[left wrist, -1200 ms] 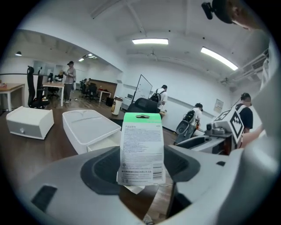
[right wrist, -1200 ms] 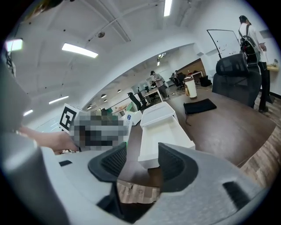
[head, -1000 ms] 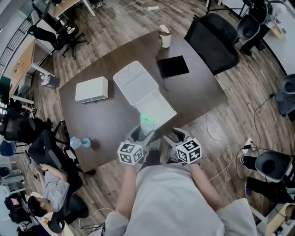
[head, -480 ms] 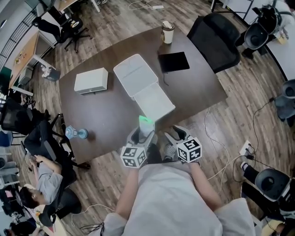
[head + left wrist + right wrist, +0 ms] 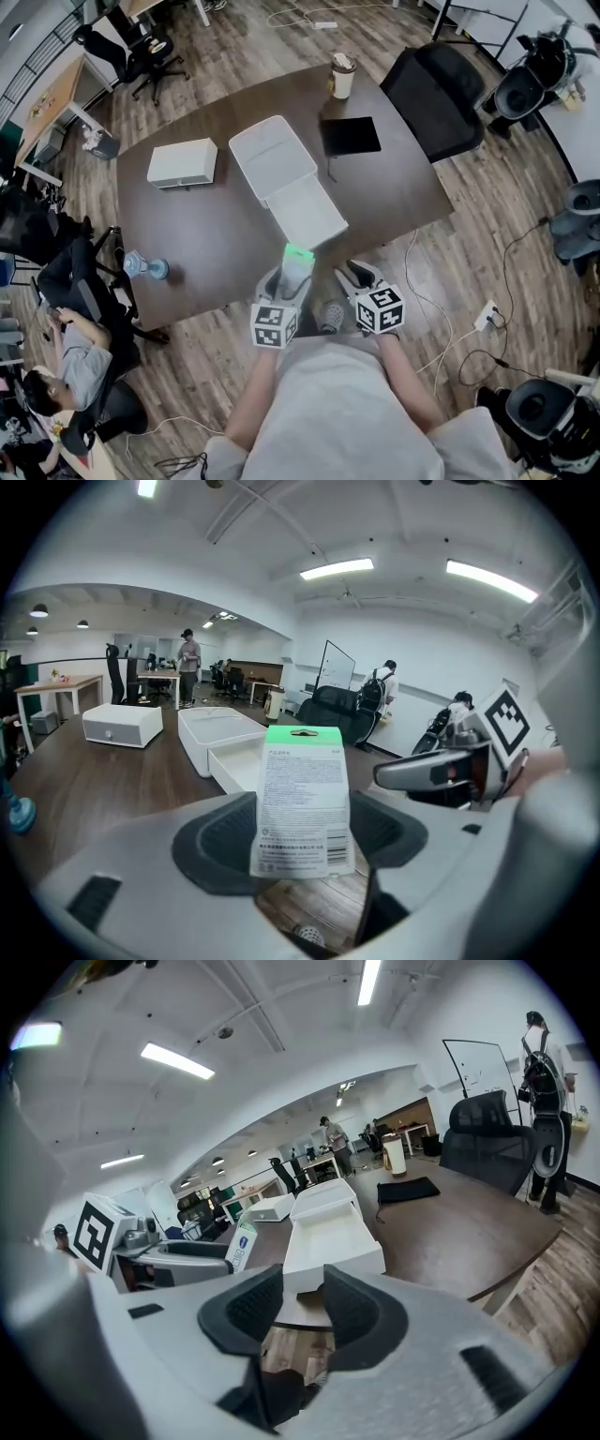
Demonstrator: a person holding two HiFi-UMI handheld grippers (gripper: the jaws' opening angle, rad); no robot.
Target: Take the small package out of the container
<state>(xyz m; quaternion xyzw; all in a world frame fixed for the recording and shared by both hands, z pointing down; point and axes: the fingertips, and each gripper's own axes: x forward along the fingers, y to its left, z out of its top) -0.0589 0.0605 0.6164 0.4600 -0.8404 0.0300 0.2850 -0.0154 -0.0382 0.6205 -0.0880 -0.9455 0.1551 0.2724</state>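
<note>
On the dark surface (image 5: 206,234), the open white container (image 5: 305,214) lay before a white box (image 5: 182,163), black pad (image 5: 351,136) and cup (image 5: 343,75). The left gripper (image 5: 289,281), angled downward, clamped the green-topped package (image 5: 298,258) upright, drawn further back from the container than before. The right gripper (image 5: 354,277), beside it, had its jaws apart and empty, though they had just been closing.

I held my left gripper (image 5: 289,281) clamped on the small package (image 5: 298,257); my right gripper (image 5: 354,277), alongside, had just been closing, empty.
</note>
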